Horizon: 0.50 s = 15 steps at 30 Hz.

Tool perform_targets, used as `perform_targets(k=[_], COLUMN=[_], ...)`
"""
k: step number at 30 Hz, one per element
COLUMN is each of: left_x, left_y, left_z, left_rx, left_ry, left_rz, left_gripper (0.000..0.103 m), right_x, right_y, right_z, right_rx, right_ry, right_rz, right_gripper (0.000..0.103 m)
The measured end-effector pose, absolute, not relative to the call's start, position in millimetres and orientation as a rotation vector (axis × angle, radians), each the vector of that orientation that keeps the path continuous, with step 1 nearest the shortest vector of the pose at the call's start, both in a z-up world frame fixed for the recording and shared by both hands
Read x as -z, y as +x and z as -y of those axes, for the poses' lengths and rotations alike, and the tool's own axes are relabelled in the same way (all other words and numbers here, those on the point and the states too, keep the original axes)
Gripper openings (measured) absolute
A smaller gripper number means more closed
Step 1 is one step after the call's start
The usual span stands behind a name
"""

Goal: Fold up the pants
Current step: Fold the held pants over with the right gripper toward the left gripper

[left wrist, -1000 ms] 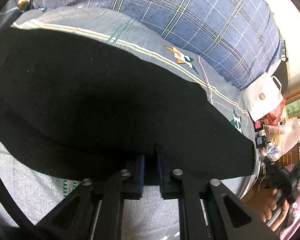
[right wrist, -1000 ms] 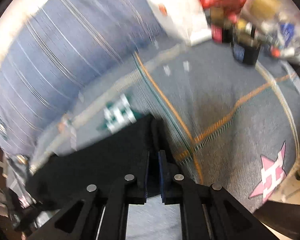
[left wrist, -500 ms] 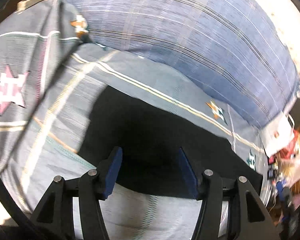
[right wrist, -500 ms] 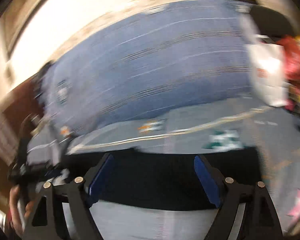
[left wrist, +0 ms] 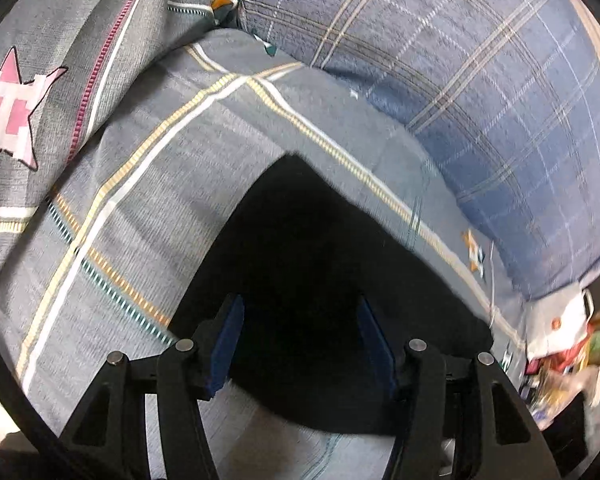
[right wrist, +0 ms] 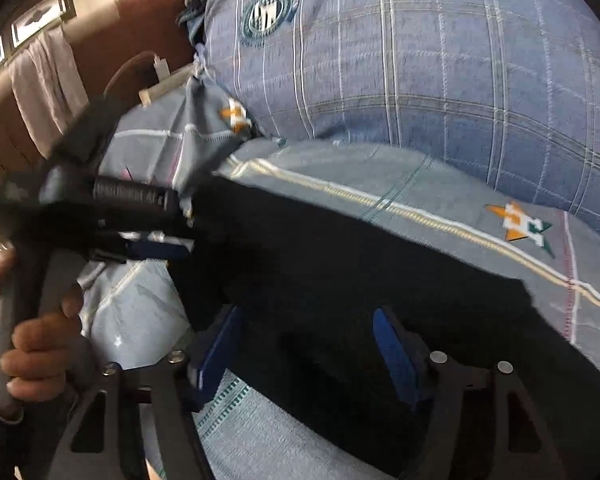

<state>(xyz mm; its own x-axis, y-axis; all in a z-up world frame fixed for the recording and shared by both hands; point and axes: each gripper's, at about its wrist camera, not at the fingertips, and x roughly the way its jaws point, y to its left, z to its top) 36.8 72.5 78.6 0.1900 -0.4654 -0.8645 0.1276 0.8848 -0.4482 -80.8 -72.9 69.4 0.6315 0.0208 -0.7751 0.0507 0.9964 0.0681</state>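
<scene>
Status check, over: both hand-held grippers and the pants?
Left hand-held gripper open, right hand-held gripper open. Black pants flat on grey bedsheet, unheld. Blue plaid pillow behind, not blocking.

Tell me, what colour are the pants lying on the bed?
Black. The pants show best in the left wrist view, against the grey striped bedsheet.

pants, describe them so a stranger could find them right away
Start at the big blue plaid pillow; just below it lies a grey striped sheet. The pants lie flat on that sheet, the only plain black, patternless cloth there.
</scene>
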Motion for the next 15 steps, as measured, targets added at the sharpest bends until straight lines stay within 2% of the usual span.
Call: perform_targets(k=[2, 3, 4, 5, 6, 7, 12, 15], left_x=[-79.3, -78.6, -77.4, -78.6, -79.5, -81.0, -101.4, -108.4], left_y=[38.4, 37.3, 36.3, 35.7, 36.6, 40.4, 41.1, 36.0], left_z=[-68.0, -66.8, -65.5, -65.7, -65.0, -62.7, -53.2, -59.5], left_rx=[0.43, 0.43, 0.428, 0.424, 0.425, 0.432, 0.502, 0.537], left_ry=[-0.292, -0.278, -0.273, -0.281, -0.296, -0.308, -0.305, -0.356], left_rz=[-1.308, -1.307, -1.307, -1.305, -1.298, -1.289, -1.2, -1.165], left_gripper=[0.06, 0.06, 0.06, 0.059, 0.059, 0.059, 0.06, 0.06], right_x=[-54.1, -44.6, -38.2, -37.4, -39.5, -44.3, -57.8, -49.1], right_y=[-72.7, -68.1, -67.3, -68.0, -70.5, -71.1, -76.7, -79.9], right_z=[66.6, 63.3, 63.2, 62.3, 63.2, 66.5, 102.2, 126.9], right_rx=[0.016, 0.034, 0.057, 0.065, 0.064, 0.062, 0.074, 0.106], right_ry=[0.035, 0.0, -0.018, -0.026, -0.03, -0.006, 0.207, 0.321], right_rz=[-0.944, -0.975, -0.99, -0.983, -0.982, -0.987, -0.944, -0.969], right_gripper=[0.068, 0.061, 0.048, 0.046, 0.037, 0.019, 0.004, 0.003])
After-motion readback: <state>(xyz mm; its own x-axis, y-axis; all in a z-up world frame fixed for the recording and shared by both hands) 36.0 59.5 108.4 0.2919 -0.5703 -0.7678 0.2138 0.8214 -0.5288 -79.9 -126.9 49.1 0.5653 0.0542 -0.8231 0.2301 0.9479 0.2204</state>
